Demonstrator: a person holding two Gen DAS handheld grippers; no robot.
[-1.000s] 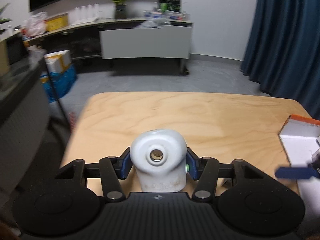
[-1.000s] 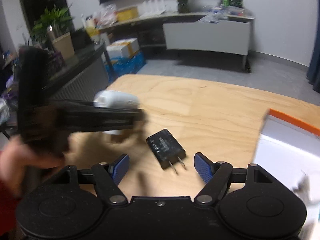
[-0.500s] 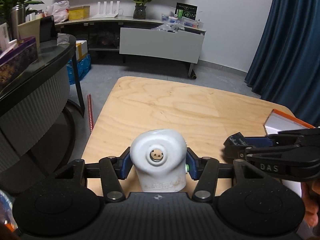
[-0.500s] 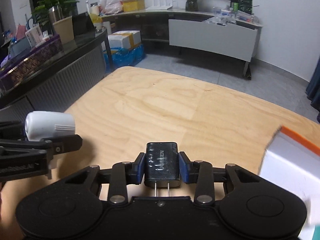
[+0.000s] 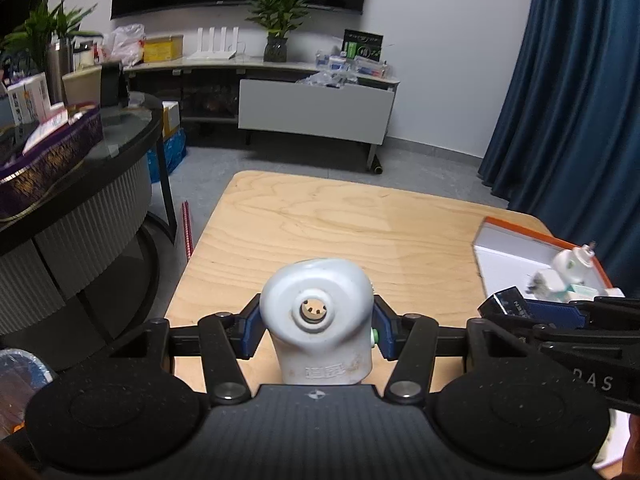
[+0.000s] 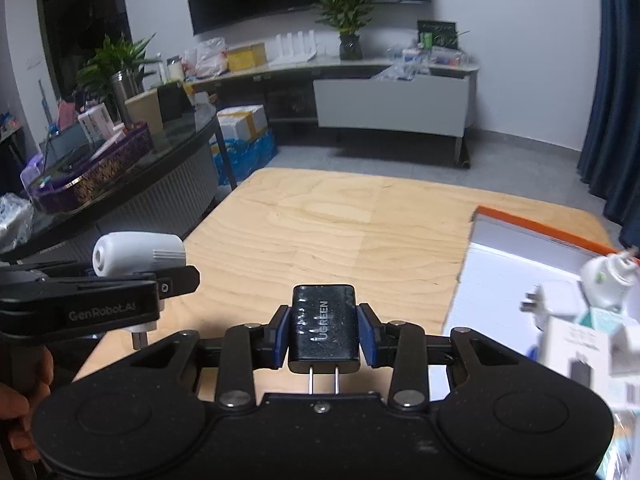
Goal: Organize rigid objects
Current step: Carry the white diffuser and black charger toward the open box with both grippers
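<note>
My left gripper [image 5: 316, 330] is shut on a white plug-in device [image 5: 318, 320], round port facing away, held above the wooden table [image 5: 340, 232]. In the right wrist view that same device [image 6: 136, 254] shows at the left, clamped in the left gripper. My right gripper [image 6: 324, 330] is shut on a black UGREEN charger [image 6: 324, 326], prongs pointing back toward the camera, lifted off the table. A white box with an orange rim [image 6: 516, 256] lies at the right and holds several white adapters and small cartons [image 6: 580, 312]. The charger [image 5: 506, 304] appears at the right of the left wrist view.
A dark curved counter [image 6: 120, 184] with a purple tray stands left of the table. Blue curtains [image 5: 572, 100] hang at the right. Behind the table is grey floor and a low white cabinet [image 5: 316, 110]. A hand [image 6: 20, 408] shows at the lower left.
My right gripper closed on the black charger that lay on the table and lifted it. Both grippers rose and shifted; the orange-rimmed box now shows more fully at the right.
</note>
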